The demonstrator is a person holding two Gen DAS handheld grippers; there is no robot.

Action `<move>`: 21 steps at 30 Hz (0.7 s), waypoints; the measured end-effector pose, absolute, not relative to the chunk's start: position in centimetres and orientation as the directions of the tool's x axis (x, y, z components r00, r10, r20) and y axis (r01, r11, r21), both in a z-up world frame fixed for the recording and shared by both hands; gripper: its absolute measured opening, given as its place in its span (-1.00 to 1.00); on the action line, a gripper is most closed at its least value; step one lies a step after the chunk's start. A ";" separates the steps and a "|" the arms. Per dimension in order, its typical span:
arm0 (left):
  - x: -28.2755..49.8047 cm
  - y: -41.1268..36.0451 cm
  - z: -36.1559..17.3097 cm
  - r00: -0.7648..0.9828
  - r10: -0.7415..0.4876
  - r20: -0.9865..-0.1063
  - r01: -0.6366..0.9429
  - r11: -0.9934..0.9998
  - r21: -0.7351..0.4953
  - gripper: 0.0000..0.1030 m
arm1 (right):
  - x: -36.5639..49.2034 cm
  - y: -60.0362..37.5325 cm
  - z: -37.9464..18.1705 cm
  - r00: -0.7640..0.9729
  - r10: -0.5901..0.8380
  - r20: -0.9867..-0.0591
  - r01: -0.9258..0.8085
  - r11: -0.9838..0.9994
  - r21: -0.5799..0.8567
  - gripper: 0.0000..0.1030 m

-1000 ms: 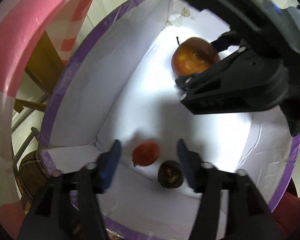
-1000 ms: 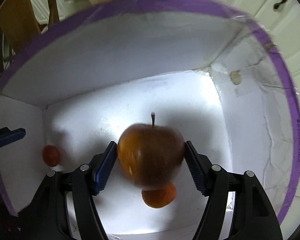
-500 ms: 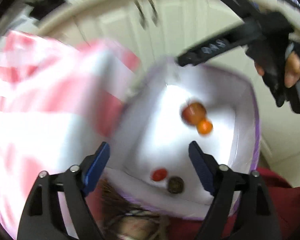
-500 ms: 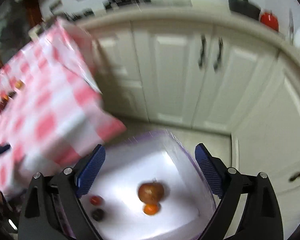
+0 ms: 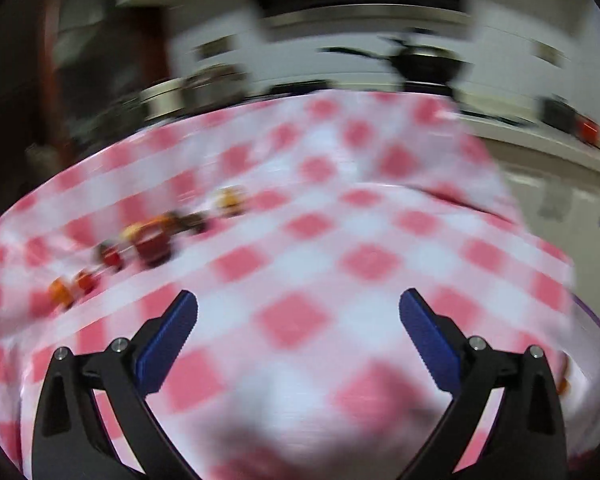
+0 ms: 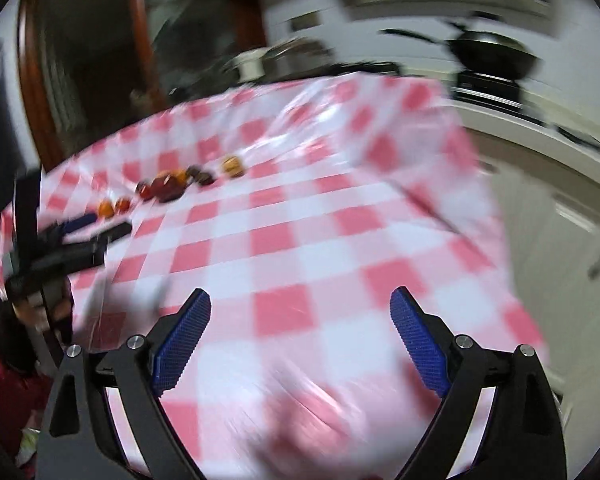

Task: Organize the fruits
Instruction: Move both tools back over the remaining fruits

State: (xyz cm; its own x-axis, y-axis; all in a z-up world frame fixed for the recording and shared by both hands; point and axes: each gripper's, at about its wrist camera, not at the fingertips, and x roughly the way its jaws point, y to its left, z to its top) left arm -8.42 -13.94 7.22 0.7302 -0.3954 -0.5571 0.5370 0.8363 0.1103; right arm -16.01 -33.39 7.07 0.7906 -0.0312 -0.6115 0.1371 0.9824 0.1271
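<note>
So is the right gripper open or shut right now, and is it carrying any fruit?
Open and empty. In the right wrist view the right gripper has its blue pads spread wide, with only the checked tablecloth showing between them.

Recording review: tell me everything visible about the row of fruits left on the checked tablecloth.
The row of fruits lies in a slanting line on the far left part of the pink-and-white checked tablecloth. Motion blur hides detail, but the pieces look small and rounded: orange ones at the near end, red and dark ones bunched in the middle, a pale yellowish one at the far end. They rest on the cloth, some apparently touching. Neither gripper touches them; the left gripper hovers near the orange end.
</note>
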 end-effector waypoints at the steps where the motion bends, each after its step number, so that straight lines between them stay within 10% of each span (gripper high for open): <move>1: -6.9 -12.3 6.9 0.741 -0.370 -0.560 0.501 0.861 0.093 0.97 | -13.9 -32.0 6.5 0.787 -0.013 -0.617 0.122 0.983 0.135 0.71; 9: 5.9 -5.0 5.2 0.771 -0.218 -0.599 0.240 0.970 -0.044 0.97 | 1.3 -30.1 3.6 0.770 0.051 -0.636 0.190 0.933 0.305 0.72; 21: 13.9 -3.6 3.6 0.724 -0.367 -0.585 0.210 0.924 -0.320 0.97 | 16.4 -29.8 2.7 0.766 0.035 -0.642 0.203 0.934 0.293 0.71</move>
State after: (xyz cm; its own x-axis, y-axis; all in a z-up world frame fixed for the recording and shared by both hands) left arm 13.87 -3.60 3.65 0.7237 -0.3665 -0.5848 0.2096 0.9240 -0.3199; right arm 16.43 -29.83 2.72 0.7660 0.0348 -0.6419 0.2032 0.9342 0.2931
